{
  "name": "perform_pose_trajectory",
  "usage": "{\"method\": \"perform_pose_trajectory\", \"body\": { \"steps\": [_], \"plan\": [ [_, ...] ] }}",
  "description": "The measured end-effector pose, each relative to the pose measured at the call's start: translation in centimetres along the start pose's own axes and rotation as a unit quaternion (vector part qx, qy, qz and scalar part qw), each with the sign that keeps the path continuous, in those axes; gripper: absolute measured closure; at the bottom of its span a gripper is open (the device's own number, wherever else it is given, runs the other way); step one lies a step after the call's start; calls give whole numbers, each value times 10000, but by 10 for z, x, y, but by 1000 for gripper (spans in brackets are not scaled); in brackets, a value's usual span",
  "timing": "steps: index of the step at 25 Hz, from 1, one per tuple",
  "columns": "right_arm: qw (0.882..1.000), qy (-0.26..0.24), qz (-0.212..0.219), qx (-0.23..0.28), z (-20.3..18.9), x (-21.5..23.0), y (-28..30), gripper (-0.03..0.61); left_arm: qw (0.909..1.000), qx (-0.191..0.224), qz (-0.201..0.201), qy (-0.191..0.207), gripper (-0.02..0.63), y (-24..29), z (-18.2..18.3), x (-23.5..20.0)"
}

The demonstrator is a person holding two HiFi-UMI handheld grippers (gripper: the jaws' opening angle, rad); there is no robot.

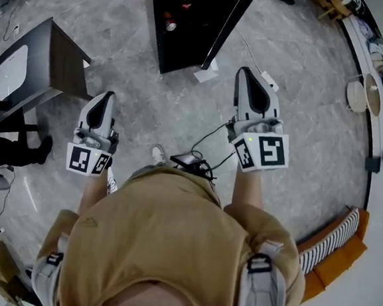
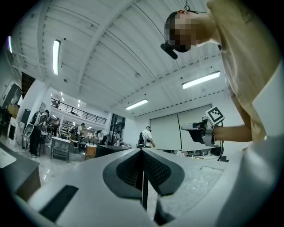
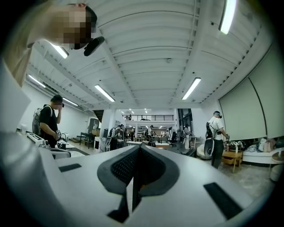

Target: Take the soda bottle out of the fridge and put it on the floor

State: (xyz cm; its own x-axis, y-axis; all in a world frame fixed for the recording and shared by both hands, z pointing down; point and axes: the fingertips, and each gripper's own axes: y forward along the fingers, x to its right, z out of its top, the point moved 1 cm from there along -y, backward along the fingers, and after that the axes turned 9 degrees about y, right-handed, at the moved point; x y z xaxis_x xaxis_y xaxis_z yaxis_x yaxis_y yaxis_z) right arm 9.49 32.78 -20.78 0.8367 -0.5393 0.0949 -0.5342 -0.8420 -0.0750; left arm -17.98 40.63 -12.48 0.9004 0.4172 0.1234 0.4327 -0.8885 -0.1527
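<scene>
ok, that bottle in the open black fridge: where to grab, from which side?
Likely the upper body, below the pale cap of the dark red-labelled soda bottle, coming level through the open front of the black fridge: it looks upright. Finer shape unclear.

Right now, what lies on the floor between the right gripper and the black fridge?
In the head view, mostly bare grey floor separates the right gripper from the fridge; only a small white flat scrap lies at the fridge's foot.

Under your feet is a glossy grey marbled floor [image 1: 303, 92]. A tall black fridge [image 1: 180, 48] stands on it, a white paper sheet [image 1: 205, 73] at its foot, a grey wooden desk [image 1: 69, 68] left of it.
</scene>
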Motion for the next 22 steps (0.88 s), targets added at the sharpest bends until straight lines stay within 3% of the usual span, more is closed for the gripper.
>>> {"method": "perform_pose_trajectory", "body": {
  "steps": [10, 18, 22],
  "plan": [
    [9962, -609, -609, -128, 5, -46, 23, 575, 9975, 213, -486, -459, 612, -5, -19, -40],
    [9954, -615, -736, -77, 11, -44, 16, 575, 9941, 364, -675, -762, 612, 1, -17, -25],
    [9957, -582, -724, 27, 12, -28, 21, 575, 9942, 396, -730, -691, 612, 16, -18, -18]
  ]
}}
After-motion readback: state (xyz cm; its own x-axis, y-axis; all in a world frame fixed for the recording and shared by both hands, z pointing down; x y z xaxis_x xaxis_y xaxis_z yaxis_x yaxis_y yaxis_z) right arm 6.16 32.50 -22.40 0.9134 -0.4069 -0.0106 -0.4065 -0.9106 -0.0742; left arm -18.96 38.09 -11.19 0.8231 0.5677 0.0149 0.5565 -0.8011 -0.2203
